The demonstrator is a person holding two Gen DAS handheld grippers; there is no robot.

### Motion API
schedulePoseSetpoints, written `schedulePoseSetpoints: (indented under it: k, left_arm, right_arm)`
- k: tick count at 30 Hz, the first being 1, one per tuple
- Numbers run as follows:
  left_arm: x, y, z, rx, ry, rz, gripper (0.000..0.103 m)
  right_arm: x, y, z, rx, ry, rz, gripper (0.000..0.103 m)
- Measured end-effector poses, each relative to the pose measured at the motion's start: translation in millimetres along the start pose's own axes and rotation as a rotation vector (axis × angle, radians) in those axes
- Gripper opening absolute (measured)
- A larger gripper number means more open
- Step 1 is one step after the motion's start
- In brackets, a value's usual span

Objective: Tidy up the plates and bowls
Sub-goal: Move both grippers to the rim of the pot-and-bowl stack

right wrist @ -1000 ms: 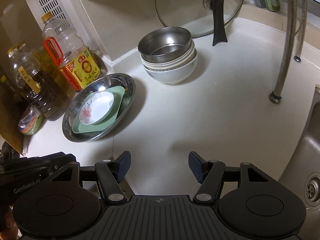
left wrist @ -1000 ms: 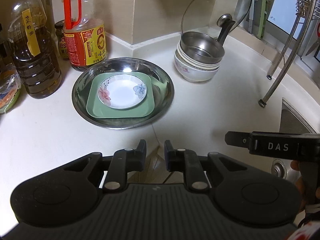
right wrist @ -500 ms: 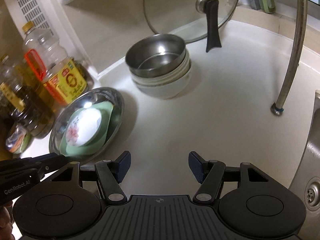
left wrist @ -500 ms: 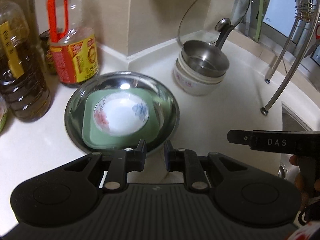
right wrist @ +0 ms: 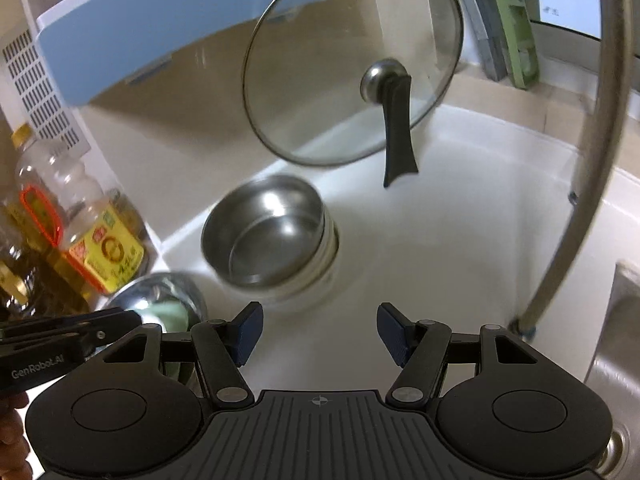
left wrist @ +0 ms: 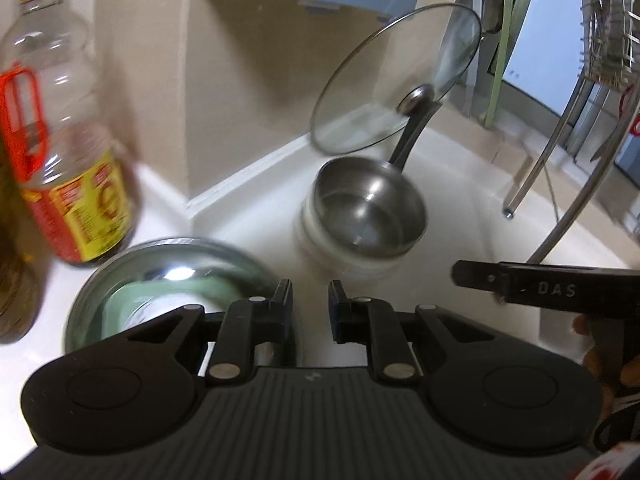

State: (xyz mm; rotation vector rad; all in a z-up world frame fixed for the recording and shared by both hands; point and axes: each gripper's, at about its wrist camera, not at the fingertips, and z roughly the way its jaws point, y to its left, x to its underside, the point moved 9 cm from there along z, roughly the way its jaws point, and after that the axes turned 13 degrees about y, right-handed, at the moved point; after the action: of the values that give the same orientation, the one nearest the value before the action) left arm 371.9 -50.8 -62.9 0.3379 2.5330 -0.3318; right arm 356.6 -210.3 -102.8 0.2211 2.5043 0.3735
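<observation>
A steel bowl (left wrist: 366,208) sits on top of a stack of white bowls (left wrist: 340,264) near the counter's back corner; it also shows in the right wrist view (right wrist: 266,230). A wide steel dish (left wrist: 168,268) holds a green plate (left wrist: 132,300) and a white floral plate, mostly hidden behind my left gripper (left wrist: 310,300). The left gripper is empty, its jaws a narrow gap apart, close to the dish's right rim. My right gripper (right wrist: 318,330) is open and empty, just in front of the bowl stack.
A glass pot lid (right wrist: 352,64) leans on the wall behind the bowls. Oil bottles (left wrist: 68,152) stand at the left. A metal rack leg (right wrist: 576,184) and the sink (right wrist: 616,360) are at the right. The steel dish (right wrist: 160,292) shows at lower left.
Both grippers have moved forward and tilted up toward the back corner. The bowl stack is now much nearer and the plate dish has slid under the left gripper. Neither jaw gap changed.
</observation>
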Motion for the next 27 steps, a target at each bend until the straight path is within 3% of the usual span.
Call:
schedulePoseSetpoints:
  k: [9, 13, 18, 27]
  left_arm:
    - [-57, -19, 31, 0.001, -0.011, 0.004, 0.016]
    - [-73, -15, 52, 0.002, 0.031, -0.007, 0.016]
    - [-84, -13, 76, 0.007, 0.088, -0.015, 0.016]
    - [-86, -11, 103, -0.001, 0.158, -0.026, 0.016]
  right_arm:
    - [-58, -4, 19, -0.009, -0.006, -0.019, 0.064]
    - [-73, -2, 37, -0.005, 0.02, -0.039, 0.064]
    - [-79, -2, 60, 0.011, 0.064, -0.066, 0.062]
    - [-75, -7, 92, 0.026, 0.145, -0.061, 0.047]
